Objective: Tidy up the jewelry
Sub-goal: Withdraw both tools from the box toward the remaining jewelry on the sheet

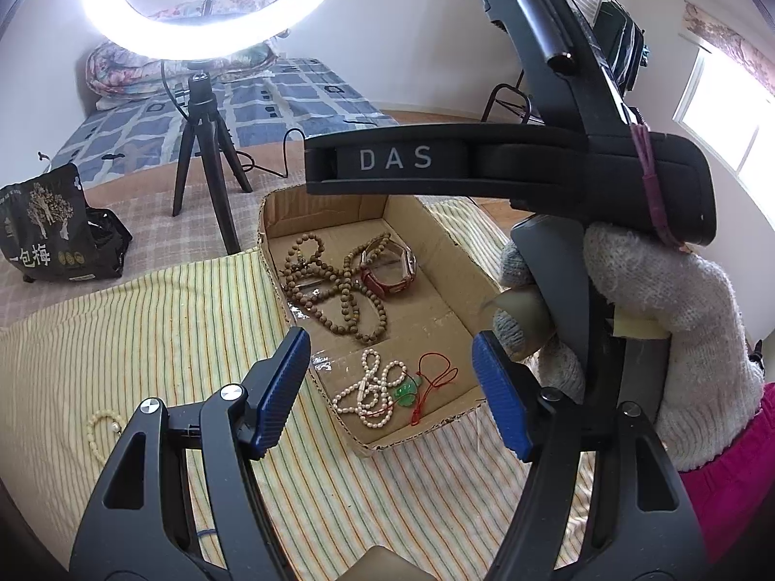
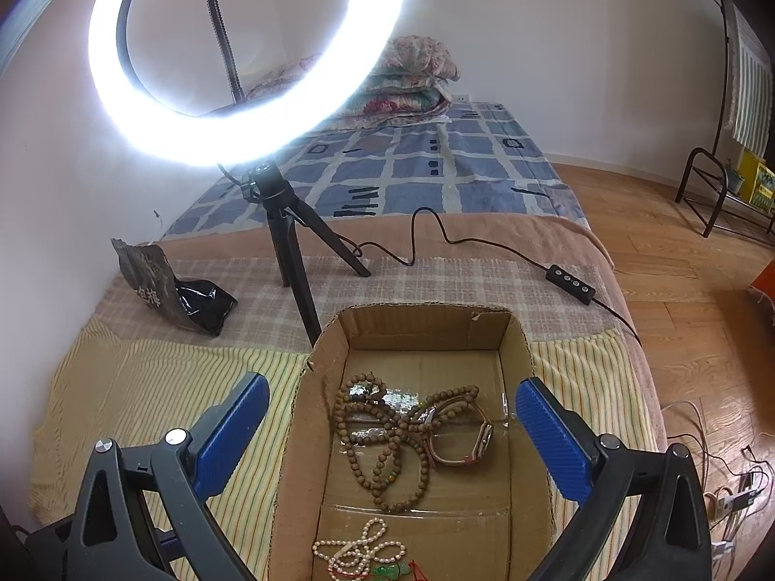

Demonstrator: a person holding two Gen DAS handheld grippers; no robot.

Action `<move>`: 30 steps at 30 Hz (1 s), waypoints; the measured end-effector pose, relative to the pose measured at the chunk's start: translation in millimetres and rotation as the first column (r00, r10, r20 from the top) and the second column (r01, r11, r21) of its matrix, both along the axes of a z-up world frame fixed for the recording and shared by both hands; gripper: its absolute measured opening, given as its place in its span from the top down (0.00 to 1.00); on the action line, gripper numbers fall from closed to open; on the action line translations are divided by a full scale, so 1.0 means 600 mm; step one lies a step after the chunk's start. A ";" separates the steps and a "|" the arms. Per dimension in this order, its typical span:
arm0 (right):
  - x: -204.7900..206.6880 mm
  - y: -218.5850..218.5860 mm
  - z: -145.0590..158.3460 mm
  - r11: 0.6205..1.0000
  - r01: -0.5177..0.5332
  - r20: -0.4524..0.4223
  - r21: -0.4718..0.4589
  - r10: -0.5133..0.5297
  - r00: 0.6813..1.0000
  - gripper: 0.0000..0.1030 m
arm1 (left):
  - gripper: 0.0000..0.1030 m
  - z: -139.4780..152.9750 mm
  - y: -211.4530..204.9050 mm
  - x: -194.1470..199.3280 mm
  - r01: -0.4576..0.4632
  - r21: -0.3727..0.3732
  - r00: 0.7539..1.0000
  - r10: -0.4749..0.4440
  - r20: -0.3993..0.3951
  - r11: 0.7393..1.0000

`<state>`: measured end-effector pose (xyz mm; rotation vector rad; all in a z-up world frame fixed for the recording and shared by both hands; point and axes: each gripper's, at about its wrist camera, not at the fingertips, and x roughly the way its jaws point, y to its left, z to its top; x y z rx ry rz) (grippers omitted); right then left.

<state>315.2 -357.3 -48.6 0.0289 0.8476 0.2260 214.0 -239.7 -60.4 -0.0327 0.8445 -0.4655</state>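
Both claws wide, empty
Left claw (image 1: 392, 389) and right claw (image 2: 392, 431) hover above the open brown cardboard box (image 2: 431, 327) — white pearl strand (image 1: 370, 394) beneath the left.

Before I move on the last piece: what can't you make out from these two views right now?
- Pale bead bracelet on the striped cloth: left wrist view, partly hidden by the left gripper.
- Green pendant: right wrist view, cut off by the bottom edge.
- Watch dial: too small, both views.
- Box right side: left wrist view, blocked by the right gripper's body.

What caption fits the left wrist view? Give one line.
Open left gripper above cardboard box holding wooden beads, watch and pearls.
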 end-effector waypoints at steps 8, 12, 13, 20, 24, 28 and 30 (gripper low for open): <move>-0.024 -0.006 0.028 0.999 0.033 0.031 -0.012 -0.033 0.999 0.00 | 0.31 0.016 0.021 -0.028 0.002 0.013 1.000 -0.002 0.027 1.000; -0.038 -0.010 0.038 0.998 0.049 0.036 -0.032 -0.048 0.998 0.00 | 0.31 0.029 0.040 -0.045 0.000 0.019 0.999 -0.001 0.044 1.000; -0.043 -0.011 0.041 0.998 0.052 0.038 -0.033 -0.051 0.998 0.00 | 0.31 0.031 0.044 -0.048 -0.002 0.018 0.999 0.001 0.048 1.000; -0.085 -0.006 0.066 0.997 0.069 0.054 -0.033 -0.067 0.996 0.00 | 0.31 0.052 0.085 -0.074 -0.013 0.013 0.997 0.012 0.075 1.000; -0.114 -0.003 0.078 0.996 0.085 0.070 -0.024 -0.083 0.994 0.00 | 0.31 0.060 0.112 -0.084 -0.026 0.011 0.996 0.025 0.082 1.000; -0.144 0.000 0.086 0.995 0.100 0.085 -0.025 -0.097 0.992 0.00 | 0.31 0.061 0.143 -0.092 -0.039 0.021 0.996 0.037 0.087 0.999; -0.160 0.001 0.089 0.995 0.098 0.089 -0.014 -0.097 0.991 0.00 | 0.31 0.062 0.161 -0.093 -0.051 0.026 0.995 0.048 0.093 0.998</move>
